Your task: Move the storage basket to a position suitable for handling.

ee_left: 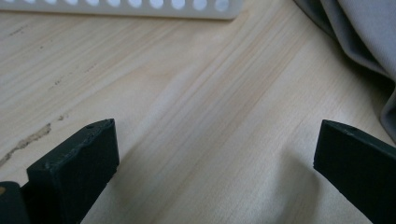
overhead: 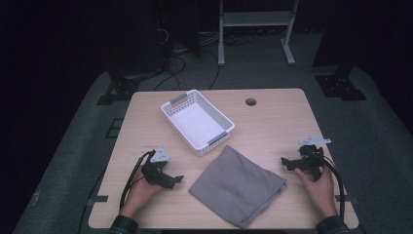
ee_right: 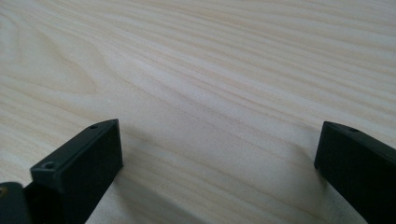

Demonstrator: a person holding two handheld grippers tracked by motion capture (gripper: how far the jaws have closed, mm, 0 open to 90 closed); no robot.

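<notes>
A folded grey cloth [overhead: 238, 186] is seen lying flat on the wooden counter [overhead: 272, 117], at its near middle, between the two grippers and just in front of a white basket [overhead: 197, 122], whose near corner is almost touched by the cloth's far corner. The left gripper [overhead: 176, 180] is held low at the cloth's left edge, and the right gripper [overhead: 285, 162] is held just off the cloth's right side; neither is in contact with it. In both gripper views the jaws are shown spread wide with nothing between them but bare counter, and in the left gripper view a fold of the cloth [ee_left: 359, 42] is caught at the upper right, with the basket wall [ee_left: 140, 7] along the top. The step in hand is judged to be the approach, before any grasp is made. For the next move, a closing-in on opposite edges or corners of the cloth would be called for, with each lower jaw slid under the fabric. The cloth's long axis is set diagonally, from far-left to near-right, one corner being pointed toward the basket.
</notes>
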